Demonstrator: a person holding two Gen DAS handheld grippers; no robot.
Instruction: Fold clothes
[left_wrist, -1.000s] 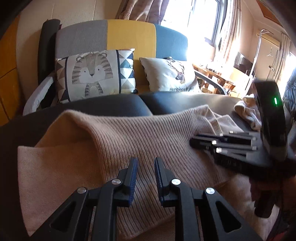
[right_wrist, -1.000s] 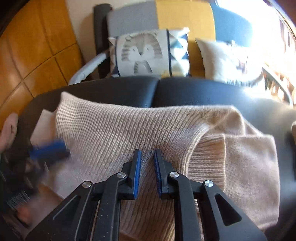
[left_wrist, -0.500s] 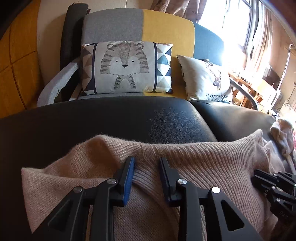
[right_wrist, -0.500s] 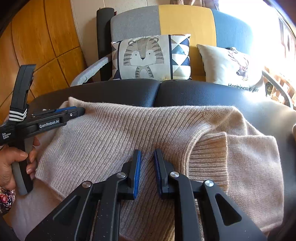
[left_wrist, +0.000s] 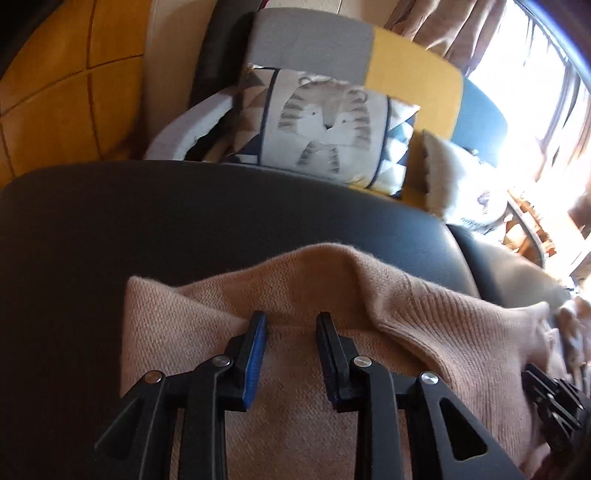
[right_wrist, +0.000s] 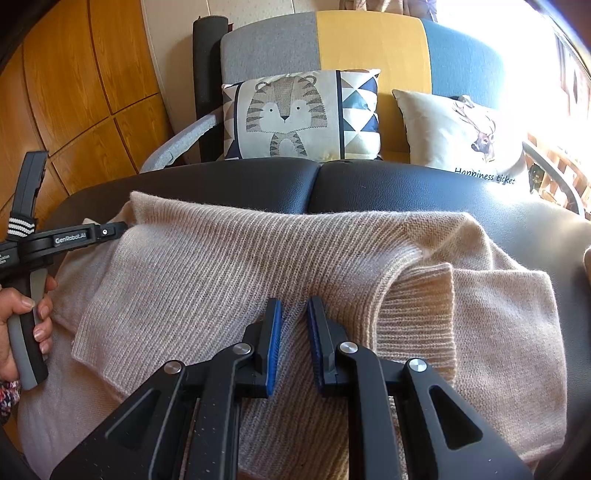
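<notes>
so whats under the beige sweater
The beige sweater lies on a black leather seat, which shows along its far edge. How the seat looks beneath the knit is covered.

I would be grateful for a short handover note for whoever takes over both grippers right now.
Left gripper: open, jaws just closing in slightly, tips at a fold line near the left edge of the sweater; nothing pinched.
Right gripper: narrow gap, tips on the sweater's middle; I cannot tell whether it pinches fabric.
The sweater lies on the black seat.
Done: one sleeve is folded across the body, with its ribbed cuff beside the right gripper.
Left: probably fold the left side in, then fold the sweater up.
</notes>
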